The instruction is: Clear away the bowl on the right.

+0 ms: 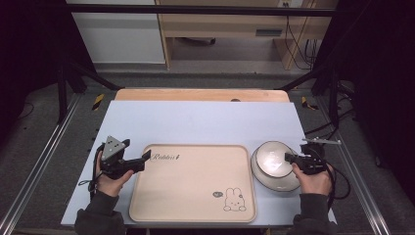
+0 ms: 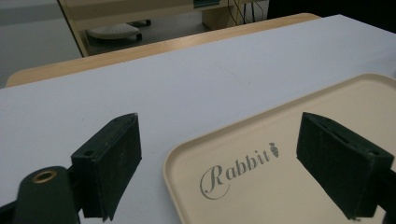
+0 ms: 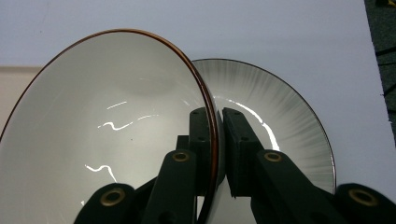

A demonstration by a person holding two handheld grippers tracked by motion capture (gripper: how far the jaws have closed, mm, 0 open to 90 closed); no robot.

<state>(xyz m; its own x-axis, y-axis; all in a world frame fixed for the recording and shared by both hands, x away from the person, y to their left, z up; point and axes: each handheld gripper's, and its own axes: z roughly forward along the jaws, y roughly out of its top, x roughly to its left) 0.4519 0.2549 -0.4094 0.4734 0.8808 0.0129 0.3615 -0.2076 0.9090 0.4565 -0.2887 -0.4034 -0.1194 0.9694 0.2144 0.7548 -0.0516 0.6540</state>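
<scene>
Item: white bowl (image 3: 107, 135), brown-edged rim, glossy glazed interior. Location: right side of the bench (image 1: 195, 122), just beside the right edge of the tray (image 1: 195, 196). In the right gripper view it is tilted up on edge over a second dish, a plate (image 3: 285, 116) with a dark rim and grey radial streaks, lying flat under it.

Right tongs (image 3: 219, 140): clamped on the bowl's rim, one jaw inside the wall, one outside, the hold at the near edge.

Left tongs (image 2: 219, 158): apart, holding nothing, poised over the tray's far left corner beside the printed word "Rabbit" (image 2: 238, 170). Whether a jaw touches the tray cannot be told.

Tray: beige, rectangular, shallow raised rim, rabbit drawing (image 1: 235, 200) at its near right corner; nothing lies on it.

Handling, judged: the bowl looks ceramic, so rigid, moderately heavy for a rim pinch, and breakable. The glaze is likely slippery, and a single-point grip at the rim lets the bowl swing or slide out. The rim is the only practical place to take hold; a deep bite with the jaws square across the wall seems safest. Contact with the plate below risks chipping.
</scene>
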